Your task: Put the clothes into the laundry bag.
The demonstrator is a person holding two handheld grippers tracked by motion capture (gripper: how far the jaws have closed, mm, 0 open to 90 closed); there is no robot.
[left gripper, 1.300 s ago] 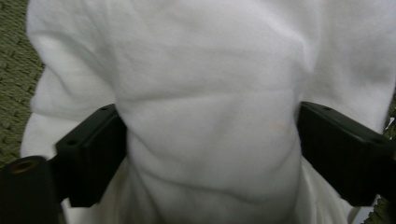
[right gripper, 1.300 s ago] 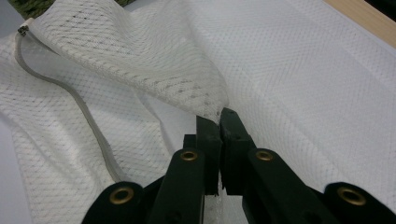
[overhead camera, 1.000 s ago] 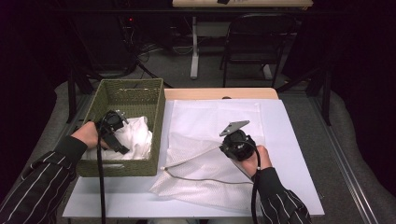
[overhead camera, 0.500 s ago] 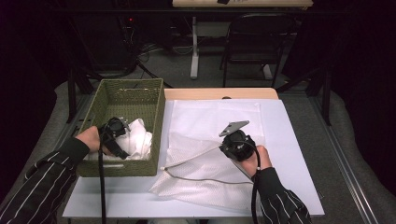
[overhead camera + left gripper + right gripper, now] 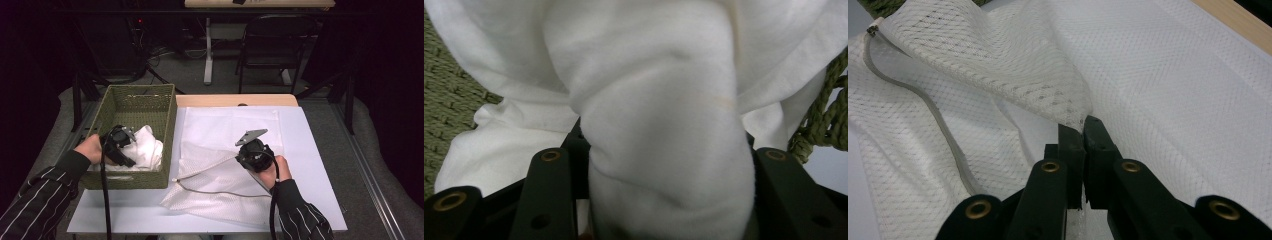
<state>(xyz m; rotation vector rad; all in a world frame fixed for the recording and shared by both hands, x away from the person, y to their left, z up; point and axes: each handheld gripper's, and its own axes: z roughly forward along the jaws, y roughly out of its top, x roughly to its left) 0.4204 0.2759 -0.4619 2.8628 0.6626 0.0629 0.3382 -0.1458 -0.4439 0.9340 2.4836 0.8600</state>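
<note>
A white cloth (image 5: 148, 148) lies bunched in the green woven basket (image 5: 145, 100) at the table's left. My left gripper (image 5: 130, 154) is down in the basket and shut on a thick fold of that cloth (image 5: 659, 100), which bulges between its jaws. A white mesh bag (image 5: 215, 192) with a grey cord (image 5: 210, 192) along its edge lies spread on the table in front of the person. My right gripper (image 5: 240, 157) is shut on one edge of the mesh (image 5: 998, 55) and holds it raised off the table, jaws pressed together (image 5: 1082, 127).
A white sheet (image 5: 235, 125) covers the middle of the pale table (image 5: 312, 170). The basket's wall stands between the cloth and the mesh bag. A dark chair (image 5: 272, 45) and desk legs stand on the floor beyond the table.
My left gripper has drawn slightly back toward the person inside the basket, taking the white cloth along. The right gripper keeps the mesh edge in the same place.
</note>
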